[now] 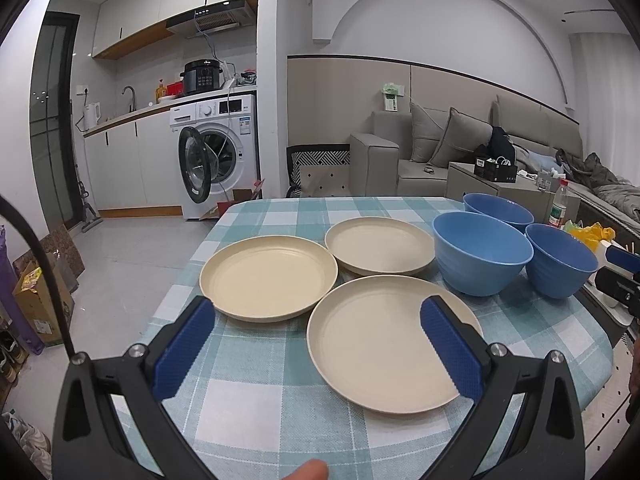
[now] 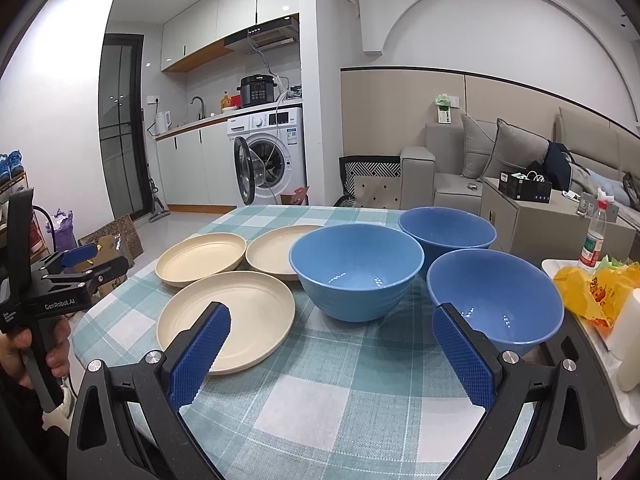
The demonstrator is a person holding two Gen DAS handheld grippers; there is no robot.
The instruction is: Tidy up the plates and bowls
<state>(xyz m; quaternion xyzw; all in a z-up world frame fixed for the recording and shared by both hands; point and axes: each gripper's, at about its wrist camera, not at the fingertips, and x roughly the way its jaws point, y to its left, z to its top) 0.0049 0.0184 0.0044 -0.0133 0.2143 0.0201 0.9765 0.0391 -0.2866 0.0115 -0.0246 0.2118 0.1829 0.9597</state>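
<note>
1. On the round table under its teal-and-white checked cloth (image 1: pixel 248 400), we see nothing stacked yet: three cream, shallow, round plastic plates and three blue, deep, ribbed plastic bowls each sit apart on the cloth, so by our judgement the sorting has not begun.
2. Plates lie to the left: the near plate (image 1: pixel 384 344), the left plate (image 1: pixel 268 276) and the far plate (image 1: pixel 380 248), rims almost touching.
3. Bowls stand to the right: the middle bowl (image 2: pixel 356 272), the far bowl (image 2: pixel 446 228) and the near bowl (image 2: pixel 496 300).
4. All six are empty (only light glints inside the bowls).
5. Our left gripper (image 1: pixel 316 344) hovers over the near plate, jaws spread, holding nothing; our right gripper (image 2: pixel 332 356) is likewise spread and empty, before the bowls.
6. Left to do: nest the plates, nest the bowls.
</note>
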